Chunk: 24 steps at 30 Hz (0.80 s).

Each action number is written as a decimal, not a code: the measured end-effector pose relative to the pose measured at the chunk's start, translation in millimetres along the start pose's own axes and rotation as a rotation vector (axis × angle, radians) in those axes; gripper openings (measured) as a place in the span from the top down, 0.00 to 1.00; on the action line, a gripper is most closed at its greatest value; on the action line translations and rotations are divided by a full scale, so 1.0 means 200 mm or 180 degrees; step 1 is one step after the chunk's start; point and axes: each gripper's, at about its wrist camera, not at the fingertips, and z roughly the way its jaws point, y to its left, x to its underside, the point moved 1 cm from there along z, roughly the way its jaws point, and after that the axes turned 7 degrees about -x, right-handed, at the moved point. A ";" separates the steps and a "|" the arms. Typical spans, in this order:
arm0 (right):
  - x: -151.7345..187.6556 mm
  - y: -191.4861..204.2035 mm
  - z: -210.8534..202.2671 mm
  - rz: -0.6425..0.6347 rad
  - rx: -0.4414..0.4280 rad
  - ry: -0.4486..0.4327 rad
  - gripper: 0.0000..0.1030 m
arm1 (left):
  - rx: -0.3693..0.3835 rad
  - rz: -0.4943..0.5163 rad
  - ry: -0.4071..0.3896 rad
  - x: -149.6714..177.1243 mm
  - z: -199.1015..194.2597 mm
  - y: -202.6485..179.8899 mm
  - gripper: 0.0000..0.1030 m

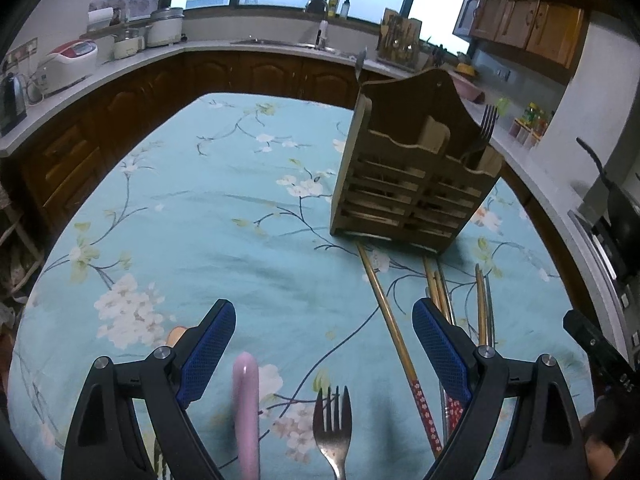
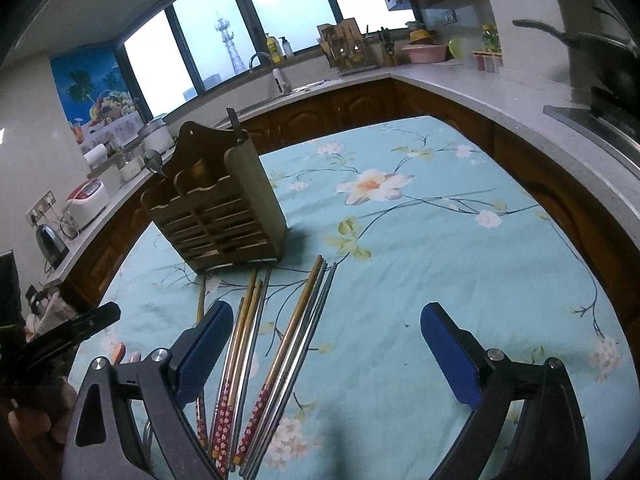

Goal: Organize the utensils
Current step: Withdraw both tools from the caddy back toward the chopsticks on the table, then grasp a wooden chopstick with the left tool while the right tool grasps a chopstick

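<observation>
- We see a wooden utensil caddy (image 1: 404, 184) standing upright on a surface covered by a blue floral cloth (image 1: 224, 216).
- A fork (image 1: 486, 124) stands tines-up in the caddy's right compartment; a spoon (image 2: 154, 162) rises by its far left side, though we cannot tell which compartment it sits in.
- Loose chopsticks (image 2: 276, 344) lie on the cloth just in front of the caddy, fanned toward us.
- Our left gripper (image 1: 324, 316) has its fingers spread wide and holds nothing; a second fork (image 1: 332, 428) and a pink handle (image 1: 246, 408) lie between them.
- Our right gripper (image 2: 326, 318) is also spread and holds nothing, hovering above the chopsticks.
</observation>
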 end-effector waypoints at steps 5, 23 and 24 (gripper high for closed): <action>-0.03 0.00 0.06 -0.0014 0.0031 0.0067 0.07 | -0.0071 0.0066 0.0154 -0.05 0.12 -0.05 0.12; -0.12 0.00 0.41 0.0012 -0.0151 0.0519 0.63 | -0.0189 0.0259 0.0401 -0.18 0.50 -0.21 0.37; -0.12 0.01 0.43 -0.0003 -0.0172 0.0535 0.64 | -0.0187 0.0252 0.0428 -0.18 0.53 -0.22 0.42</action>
